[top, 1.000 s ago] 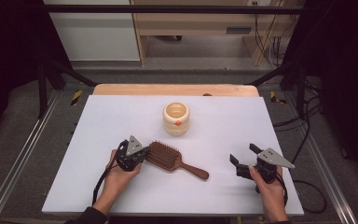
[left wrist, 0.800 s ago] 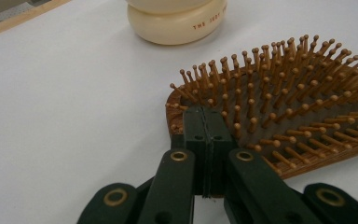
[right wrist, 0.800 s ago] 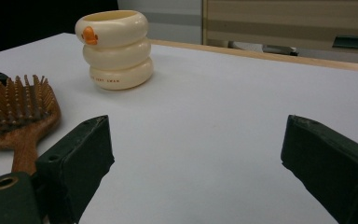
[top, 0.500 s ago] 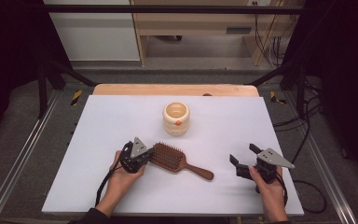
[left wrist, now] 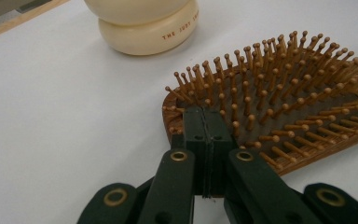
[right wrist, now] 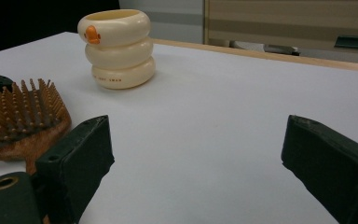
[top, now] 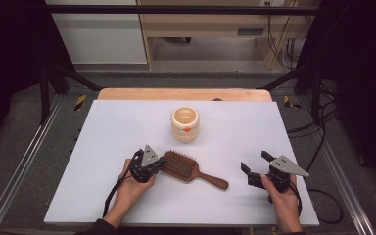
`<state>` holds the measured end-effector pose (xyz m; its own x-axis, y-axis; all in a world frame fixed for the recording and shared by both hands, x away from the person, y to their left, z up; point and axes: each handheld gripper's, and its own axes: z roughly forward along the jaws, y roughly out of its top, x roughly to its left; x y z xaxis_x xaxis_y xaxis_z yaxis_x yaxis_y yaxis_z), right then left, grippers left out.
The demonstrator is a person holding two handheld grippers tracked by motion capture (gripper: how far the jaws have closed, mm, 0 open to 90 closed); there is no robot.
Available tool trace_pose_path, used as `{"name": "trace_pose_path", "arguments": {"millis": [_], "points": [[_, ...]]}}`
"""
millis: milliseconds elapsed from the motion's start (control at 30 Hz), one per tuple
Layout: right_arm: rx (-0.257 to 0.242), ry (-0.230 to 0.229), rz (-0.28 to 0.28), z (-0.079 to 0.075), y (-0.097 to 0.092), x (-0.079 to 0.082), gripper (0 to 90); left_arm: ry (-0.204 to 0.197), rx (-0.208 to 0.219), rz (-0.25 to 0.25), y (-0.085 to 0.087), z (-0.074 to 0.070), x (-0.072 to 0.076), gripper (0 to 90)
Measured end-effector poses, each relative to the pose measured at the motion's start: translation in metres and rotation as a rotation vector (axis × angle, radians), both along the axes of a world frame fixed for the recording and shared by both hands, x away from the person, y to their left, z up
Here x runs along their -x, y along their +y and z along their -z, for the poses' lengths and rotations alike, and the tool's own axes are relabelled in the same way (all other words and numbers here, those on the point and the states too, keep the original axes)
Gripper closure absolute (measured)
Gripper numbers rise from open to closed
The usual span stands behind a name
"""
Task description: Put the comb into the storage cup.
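My left gripper (top: 157,164) at hairbrush (top: 191,170) head, fingers (left wrist: 207,135) pressed together, tips on bristle-side rim; whether rim pinched, cannot tell. Brush lies bristles up on bench (top: 103,127), near centre, handle pointing 4 o'clock. Cream cup (top: 185,124) at 12 o'clock from brush, well apart. My right gripper (top: 255,168) at 3 o'clock, fingers wide, holding nothing. My judgement: early stage, brush not lifted, move itself left.

Left gripper (top: 152,164) jaws together, right gripper (top: 255,165) jaws apart
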<state>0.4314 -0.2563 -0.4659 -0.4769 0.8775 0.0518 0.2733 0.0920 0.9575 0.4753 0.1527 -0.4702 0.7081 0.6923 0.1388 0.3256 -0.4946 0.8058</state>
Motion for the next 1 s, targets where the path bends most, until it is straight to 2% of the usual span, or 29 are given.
{"name": "trace_pose_path", "arguments": {"millis": [400, 800, 1000], "points": [[0.0, 0.001, -0.001, 0.0, 0.0, 0.0, 8.7, -0.006, -0.005, 0.056, -0.023, 0.001, 0.008, 90.0], [-0.001, 0.002, -0.001, 0.0, 0.0, 0.0, 8.7, -0.003, 0.005, 0.067, -0.031, 0.001, 0.009, 90.0], [-0.005, 0.002, -0.001, 0.0, 0.0, 0.001, 8.6, -0.023, 0.012, 0.057, -0.03, 0.0, 0.01, 90.0]]}}
